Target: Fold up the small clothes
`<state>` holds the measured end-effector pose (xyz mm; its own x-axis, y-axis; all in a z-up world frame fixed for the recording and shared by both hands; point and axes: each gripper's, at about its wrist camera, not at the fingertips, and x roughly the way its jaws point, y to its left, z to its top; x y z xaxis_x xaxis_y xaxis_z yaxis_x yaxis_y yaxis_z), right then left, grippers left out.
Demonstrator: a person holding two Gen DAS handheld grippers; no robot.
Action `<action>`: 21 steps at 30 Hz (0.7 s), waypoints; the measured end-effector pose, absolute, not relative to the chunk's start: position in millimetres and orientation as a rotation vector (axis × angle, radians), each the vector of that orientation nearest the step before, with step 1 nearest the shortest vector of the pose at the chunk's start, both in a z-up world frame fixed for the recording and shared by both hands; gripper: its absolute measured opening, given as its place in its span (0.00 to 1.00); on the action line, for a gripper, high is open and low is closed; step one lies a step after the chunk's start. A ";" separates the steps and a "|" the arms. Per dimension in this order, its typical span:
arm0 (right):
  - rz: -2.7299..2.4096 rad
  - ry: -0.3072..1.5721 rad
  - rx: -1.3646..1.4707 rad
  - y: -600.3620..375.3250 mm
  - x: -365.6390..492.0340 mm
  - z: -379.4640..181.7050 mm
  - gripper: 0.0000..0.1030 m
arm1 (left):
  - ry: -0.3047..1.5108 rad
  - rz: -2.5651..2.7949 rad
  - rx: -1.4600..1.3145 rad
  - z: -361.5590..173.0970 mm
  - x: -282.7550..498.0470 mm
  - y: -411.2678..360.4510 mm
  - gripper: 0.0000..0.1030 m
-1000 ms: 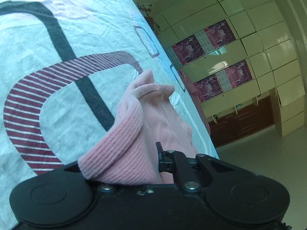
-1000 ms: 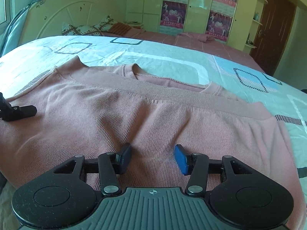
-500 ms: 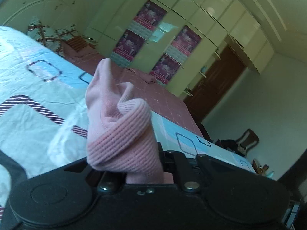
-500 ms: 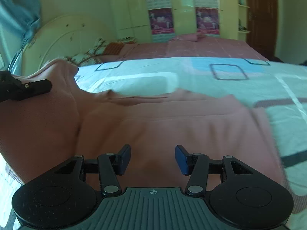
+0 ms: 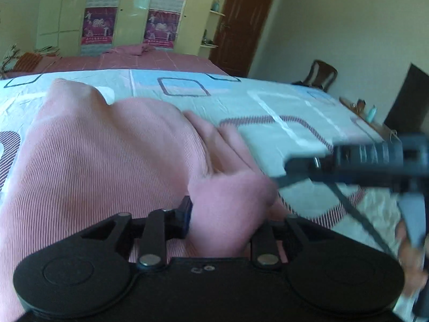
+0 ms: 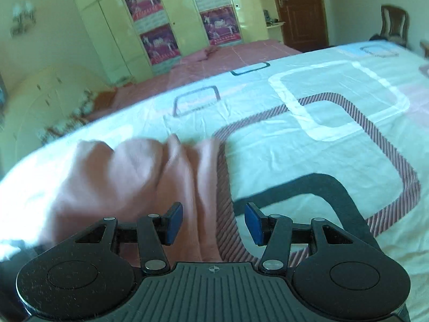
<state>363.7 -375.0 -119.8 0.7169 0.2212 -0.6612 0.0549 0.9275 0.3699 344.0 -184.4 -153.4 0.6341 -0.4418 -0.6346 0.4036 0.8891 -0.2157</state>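
Note:
A pink knit sweater lies bunched on the patterned bedsheet. My left gripper has its fingers spread wide, with a loose fold of the sweater lying between them; the right fingertip is hidden by cloth. The right gripper shows in the left wrist view as a blurred black shape at the right. In the right wrist view my right gripper is open and empty, just above the sweater's right edge.
The bedsheet spreads to the right. A pink bed, a yellow wardrobe with posters, a brown door and a chair stand behind.
My left gripper has swung the sweater's edge over and opened; the cloth now lies loose between its fingers. My right gripper has shifted right, staying open.

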 end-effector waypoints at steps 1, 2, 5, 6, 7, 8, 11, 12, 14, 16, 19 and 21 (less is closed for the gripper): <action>0.126 0.772 0.411 -376.8 366.5 -117.4 0.49 | 0.739 -0.495 -0.039 -153.0 339.5 -184.2 0.32; 0.170 0.778 0.444 -377.1 370.2 -115.4 0.49 | 0.741 -0.508 -0.023 -151.6 334.8 -183.3 0.40; 0.272 0.797 0.501 -365.8 383.6 -112.3 0.49 | 0.743 -0.548 -0.013 -142.6 318.5 -178.7 0.57; 0.306 0.818 0.504 -359.6 389.6 -114.8 0.49 | 0.747 -0.555 -0.017 -139.3 313.2 -175.1 0.58; 0.325 0.841 0.498 -352.1 393.5 -118.1 0.49 | 0.748 -0.553 -0.029 -136.6 307.8 -170.2 0.58; 0.337 0.858 0.491 -345.1 397.6 -121.4 0.49 | 0.747 -0.544 -0.043 -134.3 304.4 -163.4 0.58; 0.354 0.903 0.485 -331.3 409.4 -133.2 0.49 | 0.716 -0.472 -0.112 -123.7 300.1 -134.2 0.58; 0.356 0.913 0.484 -329.2 413.0 -137.9 0.49 | 0.703 -0.438 -0.138 -119.6 300.4 -122.6 0.58; 0.367 0.926 0.480 -324.9 416.3 -142.8 0.49 | 0.681 -0.361 -0.184 -113.4 302.9 -99.4 0.58; 0.371 0.921 0.477 -322.3 417.7 -145.8 0.49 | 0.672 -0.295 -0.203 -110.7 308.3 -80.8 0.58; 0.397 0.890 0.474 -320.0 416.9 -140.5 0.32 | 0.685 -0.220 -0.225 -115.0 322.1 -62.3 0.58; 0.421 0.871 0.453 -314.3 419.5 -138.1 0.31 | 0.698 -0.188 -0.250 -119.5 327.9 -53.7 0.58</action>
<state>419.5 -314.3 -138.1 0.5749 0.5248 -0.6277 -0.1663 0.8261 0.5384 327.9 -53.7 -119.5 0.7515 -0.2534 -0.6092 0.0876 0.9535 -0.2885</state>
